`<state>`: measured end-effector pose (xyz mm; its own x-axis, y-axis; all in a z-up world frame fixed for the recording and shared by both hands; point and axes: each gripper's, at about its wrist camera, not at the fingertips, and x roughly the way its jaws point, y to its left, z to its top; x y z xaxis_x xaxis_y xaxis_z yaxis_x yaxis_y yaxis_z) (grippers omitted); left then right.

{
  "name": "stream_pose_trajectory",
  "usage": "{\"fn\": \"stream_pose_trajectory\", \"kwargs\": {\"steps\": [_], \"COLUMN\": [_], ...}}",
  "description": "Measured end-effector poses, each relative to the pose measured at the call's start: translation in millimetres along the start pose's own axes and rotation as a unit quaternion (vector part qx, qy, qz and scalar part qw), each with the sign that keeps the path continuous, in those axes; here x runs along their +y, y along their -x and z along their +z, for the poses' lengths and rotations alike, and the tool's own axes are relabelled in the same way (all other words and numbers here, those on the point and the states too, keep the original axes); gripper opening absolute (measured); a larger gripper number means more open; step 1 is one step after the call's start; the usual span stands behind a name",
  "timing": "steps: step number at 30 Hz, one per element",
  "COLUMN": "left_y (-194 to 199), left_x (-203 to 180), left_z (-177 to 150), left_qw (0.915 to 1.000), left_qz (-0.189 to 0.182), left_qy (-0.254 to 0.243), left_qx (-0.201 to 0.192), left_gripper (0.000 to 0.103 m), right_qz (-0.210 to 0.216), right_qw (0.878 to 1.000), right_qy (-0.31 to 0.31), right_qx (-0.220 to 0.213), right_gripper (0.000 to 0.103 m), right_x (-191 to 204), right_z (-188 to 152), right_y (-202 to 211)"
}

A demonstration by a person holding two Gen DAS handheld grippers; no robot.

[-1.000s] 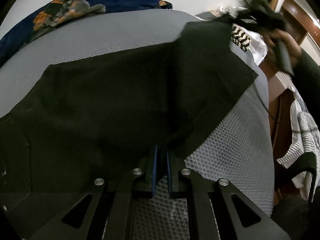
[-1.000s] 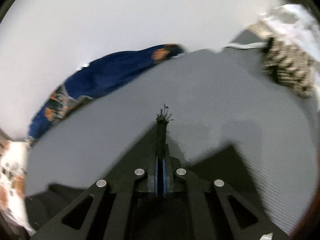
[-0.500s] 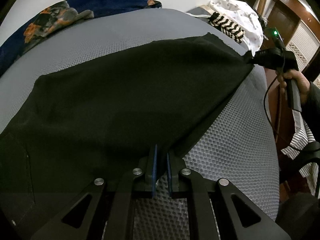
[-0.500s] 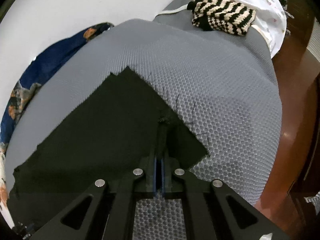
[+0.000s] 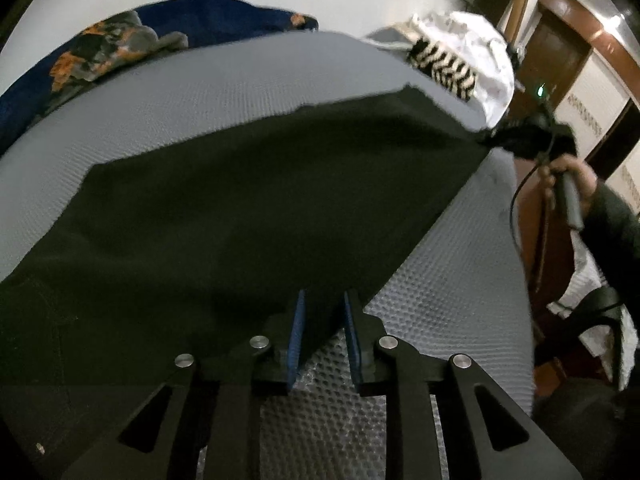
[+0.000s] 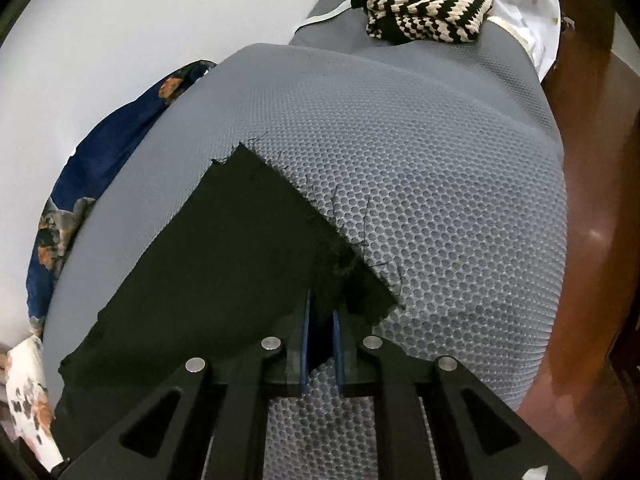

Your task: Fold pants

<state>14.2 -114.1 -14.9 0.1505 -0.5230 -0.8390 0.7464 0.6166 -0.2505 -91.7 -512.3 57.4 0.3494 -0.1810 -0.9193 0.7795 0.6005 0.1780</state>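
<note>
Both grippers have just been opening. Left gripper (image 5: 322, 312) fingers now stand apart, pants (image 5: 248, 208) edge loose between them. Right gripper (image 6: 320, 320) fingers barely parted, frayed hem corner between, probably releasing. Pants lie flat on the grey mesh mattress (image 6: 440, 200). 1 s ago the right gripper was carrying the hem across, both clamped. Fold looks laid.

one pair of black pants (image 5: 248, 200) is lying on one grey mattress (image 6: 440, 168); one striped knit (image 6: 424, 8), one blue patterned cloth (image 5: 120, 44) and one white cloth (image 5: 476, 48) are sitting at its edges.
</note>
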Motion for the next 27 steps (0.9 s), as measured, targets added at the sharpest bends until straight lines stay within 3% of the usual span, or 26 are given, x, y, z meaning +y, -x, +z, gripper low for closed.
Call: {"fn": "stream_pose_trajectory", "kwargs": {"steps": [5, 9, 11, 13, 16, 21, 25, 27], "left_y": [18.9, 23.6, 23.3, 25.3, 29.8, 30.9, 30.5, 30.4], "left_x": [25.8, 58.5, 72.0, 84.5, 100.2, 117.3, 123.9, 126.5], "left_z": [3.7, 2.9, 2.3, -0.7, -3.1, -4.5, -2.3, -2.3], "left_qw": [0.9986, 0.9943, 0.9917, 0.9884, 0.9824, 0.9741, 0.9677, 0.9646], "left_qz": [0.017, 0.048, 0.065, 0.080, 0.100, 0.113, 0.122, 0.125], "left_qy": [0.041, 0.090, 0.106, 0.125, 0.151, 0.189, 0.213, 0.226], "left_qx": [-0.027, -0.032, -0.030, -0.033, -0.045, -0.051, -0.055, -0.056], "left_gripper": [0.029, 0.030, 0.030, 0.030, 0.030, 0.032, 0.035, 0.035], "right_qz": [-0.030, -0.045, -0.046, -0.052, -0.050, 0.057, 0.110, 0.117], "right_qw": [0.999, 0.998, 0.999, 0.999, 0.998, 0.995, 0.984, 0.981], "right_qy": [0.032, 0.030, 0.028, 0.012, 0.025, 0.083, 0.129, 0.138], "right_qx": [-0.028, -0.010, -0.007, -0.005, -0.026, -0.004, 0.048, 0.067], "right_gripper": [0.002, 0.001, 0.003, 0.016, 0.017, 0.018, 0.018, 0.020], "right_x": [6.3, 0.0, 0.7, -2.0, 0.5, 32.1, 66.2, 76.2], "right_z": [-2.6, -6.2, -3.4, 1.6, 17.4, 61.4, 93.1, 106.1], "right_y": [7.6, -5.1, -3.3, 2.6, 13.0, 0.2, -33.6, -50.3]}}
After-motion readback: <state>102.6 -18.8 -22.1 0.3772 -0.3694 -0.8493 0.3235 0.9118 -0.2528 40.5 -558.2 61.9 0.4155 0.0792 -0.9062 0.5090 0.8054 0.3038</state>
